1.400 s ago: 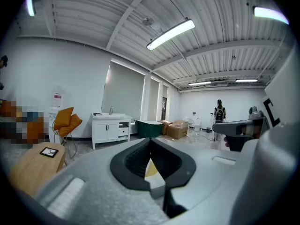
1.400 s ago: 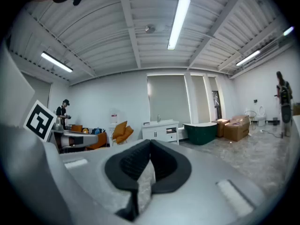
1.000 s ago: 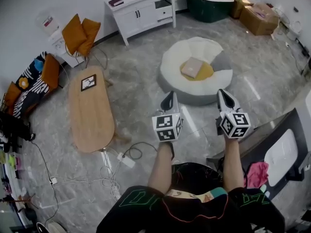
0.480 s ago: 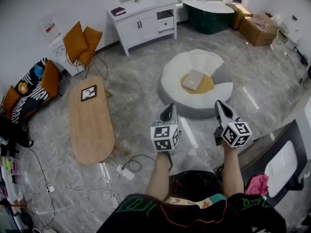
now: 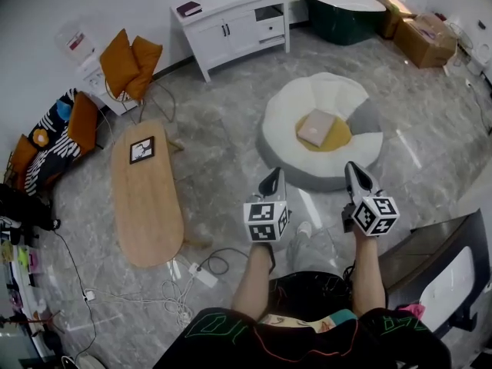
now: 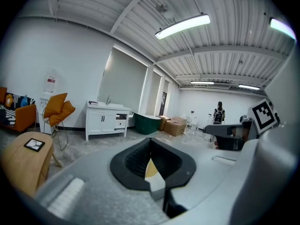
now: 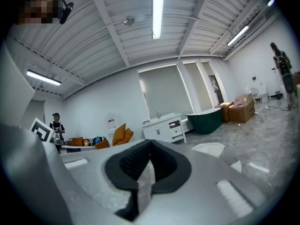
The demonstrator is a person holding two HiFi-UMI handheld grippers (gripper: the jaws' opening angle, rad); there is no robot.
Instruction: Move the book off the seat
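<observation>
Two grippers are hanging side by side over the grey floor, short of the seat: the left gripper and the right gripper. Both are holding their jaws pressed together with nothing between them, as each gripper view shows.

The book is lying on the yellow cushion in the seat's middle, well apart from both grippers. Only bare floor is lying between them and the seat.

To the left a wooden table is standing with a framed marker on top. Cables are trailing beside its near end. Along the far wall a white cabinet, a green tub and cardboard boxes are standing. Orange pillows are leaning at the left.

A dark desk is running off the right edge. In the gripper views each gripper's own body is covering the lower half, so the book is not showing. Only a yellow sliver is peeking through the left jaws' notch. A person is standing far off, too small to make out.
</observation>
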